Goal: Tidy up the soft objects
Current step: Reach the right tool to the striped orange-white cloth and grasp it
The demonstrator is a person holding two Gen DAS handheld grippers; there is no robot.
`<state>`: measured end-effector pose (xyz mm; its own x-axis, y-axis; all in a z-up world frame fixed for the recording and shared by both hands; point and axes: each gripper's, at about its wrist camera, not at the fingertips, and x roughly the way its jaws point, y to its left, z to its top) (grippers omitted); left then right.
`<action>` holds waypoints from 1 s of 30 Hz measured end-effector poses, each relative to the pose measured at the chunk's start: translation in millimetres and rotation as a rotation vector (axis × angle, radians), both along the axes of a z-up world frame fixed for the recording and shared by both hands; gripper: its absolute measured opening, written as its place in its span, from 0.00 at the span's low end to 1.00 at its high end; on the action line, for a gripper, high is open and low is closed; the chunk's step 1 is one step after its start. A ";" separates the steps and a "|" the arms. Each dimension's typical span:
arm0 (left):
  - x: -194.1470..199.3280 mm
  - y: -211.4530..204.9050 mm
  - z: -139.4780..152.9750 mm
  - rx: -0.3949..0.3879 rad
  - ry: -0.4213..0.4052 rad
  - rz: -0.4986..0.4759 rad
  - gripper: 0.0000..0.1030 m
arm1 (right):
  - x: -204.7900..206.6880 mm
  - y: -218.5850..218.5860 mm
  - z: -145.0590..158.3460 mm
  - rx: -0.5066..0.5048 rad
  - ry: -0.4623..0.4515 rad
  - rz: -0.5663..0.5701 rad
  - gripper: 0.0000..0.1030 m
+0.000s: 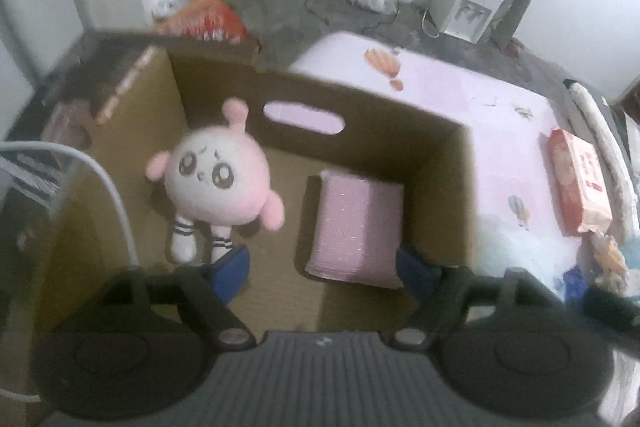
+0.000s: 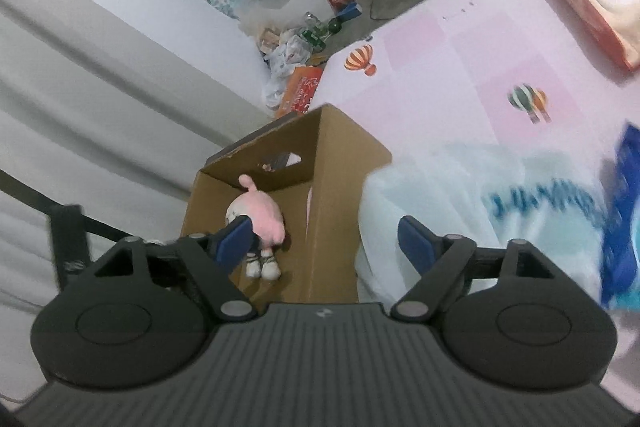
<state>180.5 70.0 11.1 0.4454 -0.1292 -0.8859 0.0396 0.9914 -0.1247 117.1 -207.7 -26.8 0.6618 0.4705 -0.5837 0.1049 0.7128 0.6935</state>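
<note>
A cardboard box [image 1: 440, 163] stands at the edge of the pink balloon-print mat [image 1: 500, 131]. Inside it lie a pink plush toy [image 1: 218, 171] and, beside it, a pink folded cloth [image 1: 356, 227]. The left gripper [image 1: 324, 267] hangs over the box, jaws released and empty. The right gripper [image 2: 324, 243] is likewise spread over a white plastic bag [image 2: 460, 195], whose blue lettering is too blurred to read. An orange-and-white packet [image 1: 580, 183] lies near the mat's far edge.

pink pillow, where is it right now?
Left wrist view: the pink pillow lies inside the cardboard box, in its right half, right of the plush toy and apart from it.
</note>
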 end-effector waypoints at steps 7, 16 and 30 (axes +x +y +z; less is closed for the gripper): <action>-37.5 -84.9 31.6 0.069 -0.066 -0.154 0.86 | -60.6 -44.2 -8.8 0.058 0.056 -0.036 0.92; -68.5 -211.6 20.3 0.076 -0.088 -0.382 0.89 | -135.4 -155.9 -18.2 -0.001 0.133 -0.192 0.99; -33.3 -388.0 -41.1 0.021 -0.078 -0.565 0.85 | -68.8 -314.3 -9.2 0.047 0.090 -0.293 0.99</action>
<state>147.2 -318.0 -30.0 0.3765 -0.3496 -0.8579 0.5730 0.8156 -0.0809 48.3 -522.0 -36.0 0.7202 0.2950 -0.6280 0.3635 0.6104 0.7037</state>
